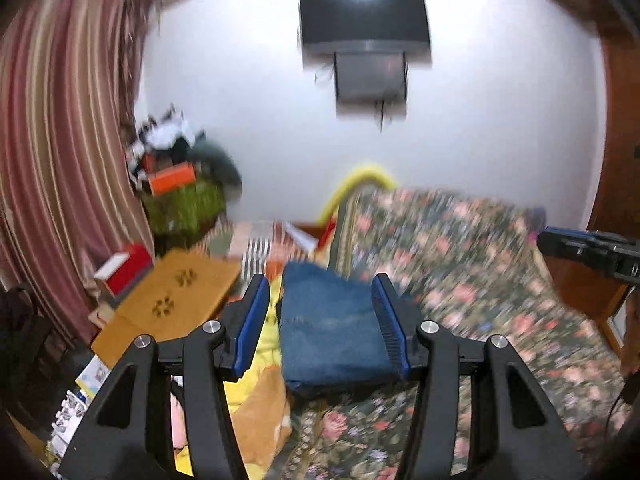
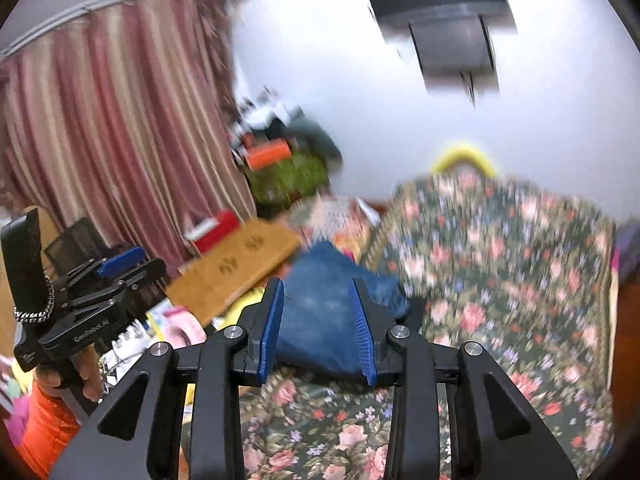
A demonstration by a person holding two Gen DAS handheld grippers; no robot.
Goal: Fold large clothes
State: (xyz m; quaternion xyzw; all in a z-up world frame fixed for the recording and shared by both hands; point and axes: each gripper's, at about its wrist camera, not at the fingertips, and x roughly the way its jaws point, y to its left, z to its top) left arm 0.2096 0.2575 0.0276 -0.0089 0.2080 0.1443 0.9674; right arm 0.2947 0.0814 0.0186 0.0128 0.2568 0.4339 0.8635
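A folded blue denim garment (image 1: 332, 332) lies on the floral bedspread (image 1: 472, 280). My left gripper (image 1: 322, 286) is open and empty, its blue pads apart above the near part of the denim. My right gripper (image 2: 318, 290) is open and empty too, with the denim (image 2: 320, 320) seen between its fingers. The left gripper also shows at the left of the right wrist view (image 2: 116, 266), held in a hand. The right gripper shows at the right edge of the left wrist view (image 1: 588, 250). Both views are blurred by motion.
An orange board (image 1: 176, 300) with flower cut-outs lies left of the bed. A red box (image 1: 124, 266), a cluttered pile (image 1: 180, 176) and striped curtains (image 1: 60, 140) stand at the left. A wall TV (image 1: 364, 16) hangs ahead. A yellow cloth (image 1: 256, 376) lies beside the denim.
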